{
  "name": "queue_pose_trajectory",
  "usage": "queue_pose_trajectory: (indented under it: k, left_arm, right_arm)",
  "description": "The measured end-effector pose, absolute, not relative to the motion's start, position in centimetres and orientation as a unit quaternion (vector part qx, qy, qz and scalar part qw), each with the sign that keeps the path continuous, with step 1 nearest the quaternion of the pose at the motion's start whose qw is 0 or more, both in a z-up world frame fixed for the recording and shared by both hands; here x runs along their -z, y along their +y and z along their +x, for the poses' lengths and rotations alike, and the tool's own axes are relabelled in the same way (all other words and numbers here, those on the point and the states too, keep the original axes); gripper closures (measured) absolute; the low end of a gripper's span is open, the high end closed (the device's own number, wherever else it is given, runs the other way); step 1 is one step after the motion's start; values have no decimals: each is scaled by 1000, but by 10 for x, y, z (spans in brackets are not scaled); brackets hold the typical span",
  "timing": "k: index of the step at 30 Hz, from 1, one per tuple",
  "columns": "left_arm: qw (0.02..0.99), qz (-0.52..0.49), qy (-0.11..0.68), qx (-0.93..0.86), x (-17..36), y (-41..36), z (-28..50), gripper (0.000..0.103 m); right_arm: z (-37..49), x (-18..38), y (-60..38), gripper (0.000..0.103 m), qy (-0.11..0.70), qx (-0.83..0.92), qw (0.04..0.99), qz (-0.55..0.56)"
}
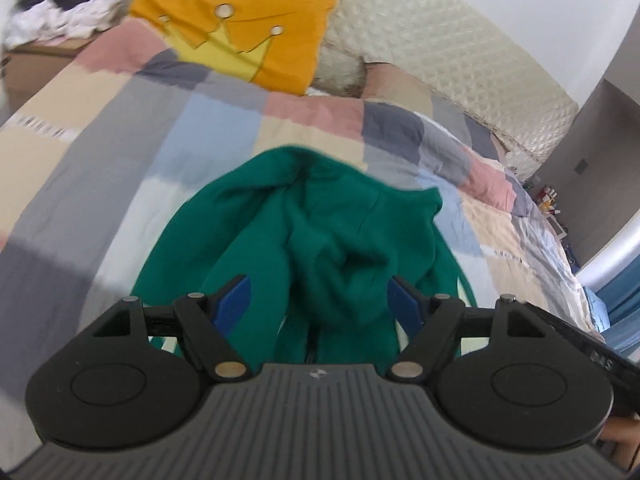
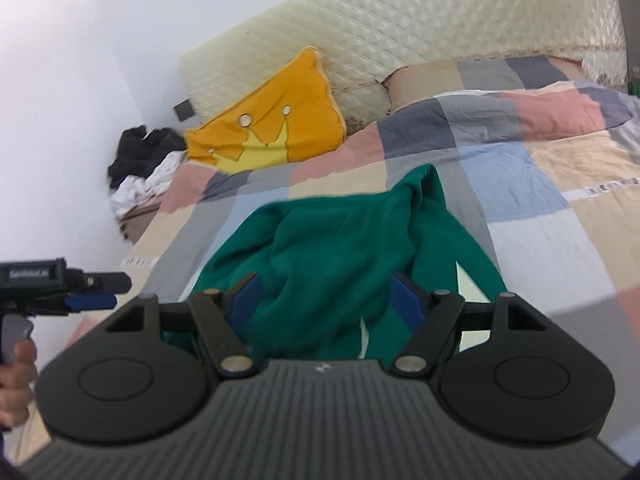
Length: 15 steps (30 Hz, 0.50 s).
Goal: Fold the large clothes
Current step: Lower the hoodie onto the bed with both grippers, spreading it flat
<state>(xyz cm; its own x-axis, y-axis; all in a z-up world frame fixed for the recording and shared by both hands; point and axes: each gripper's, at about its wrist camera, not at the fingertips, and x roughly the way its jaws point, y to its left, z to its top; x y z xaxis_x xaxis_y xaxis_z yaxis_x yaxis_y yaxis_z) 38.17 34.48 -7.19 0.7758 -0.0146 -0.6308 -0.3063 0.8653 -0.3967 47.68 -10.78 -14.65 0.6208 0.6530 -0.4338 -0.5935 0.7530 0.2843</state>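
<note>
One dark green fabric garment (image 1: 316, 240) is lying bunched and creased in the lower middle of both frames on the pastel checked bed cover (image 1: 120, 128), so folding is looking barely begun and smoothing and every fold are remaining. Both left tongs (image 1: 320, 300) and right tongs (image 2: 326, 300) are standing wide apart, gripping nothing. One orange crown cushion (image 2: 276, 120) is sitting upper left.

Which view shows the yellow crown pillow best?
Left wrist view: the yellow crown pillow sits large and nearly upright, all three crown tips visible. Right wrist view shows it smaller, tilted, its lower edge behind the quilt.
</note>
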Motion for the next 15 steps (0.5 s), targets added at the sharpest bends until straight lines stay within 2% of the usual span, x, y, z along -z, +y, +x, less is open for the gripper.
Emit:
queue_pose_trajectory:
  k: [9, 15]
  left_arm:
    - [877, -308, 340, -144, 109, 349, 251, 24]
    - [851, -340, 367, -157, 131, 344, 214, 24]
  right_arm:
    - [370, 186, -144, 29, 271, -382, 883, 34]
    - [335, 217, -135, 29, 294, -417, 860, 21]
